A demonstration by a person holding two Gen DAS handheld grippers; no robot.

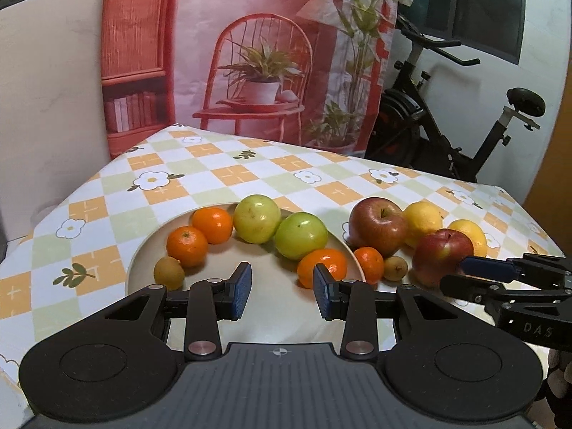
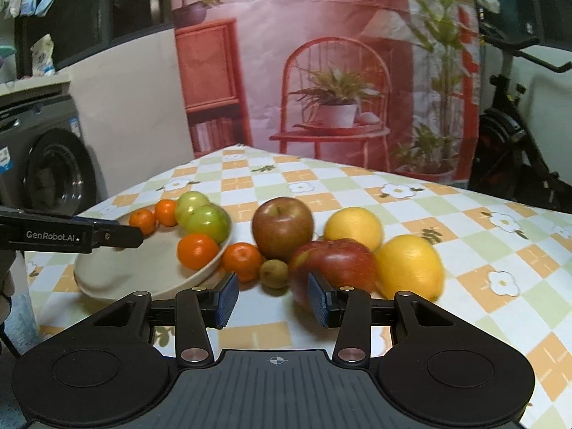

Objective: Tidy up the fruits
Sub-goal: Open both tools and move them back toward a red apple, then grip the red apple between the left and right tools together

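Note:
A beige plate (image 1: 143, 250) (image 2: 107, 279) on the checked tablecloth holds two green apples (image 1: 257, 218) (image 1: 301, 236), three tangerines (image 1: 187, 246) and a small brown fruit (image 1: 169, 273). Right of the plate lie a tangerine (image 2: 242, 261), another brown fruit (image 2: 274, 273), two red apples (image 2: 282, 227) (image 2: 334, 266) and two yellow citrus fruits (image 2: 354, 227) (image 2: 409, 266). My left gripper (image 1: 280, 291) hovers open over the plate's near part, nothing between its pads. My right gripper (image 2: 272, 296) is open and empty, just in front of the near red apple and brown fruit.
A printed backdrop (image 1: 257, 53) hangs behind the table. An exercise bike (image 1: 447, 125) stands at the back right. A washing machine (image 2: 53, 178) sits left of the table. The tablecloth (image 2: 482, 250) to the right of the fruit is bare.

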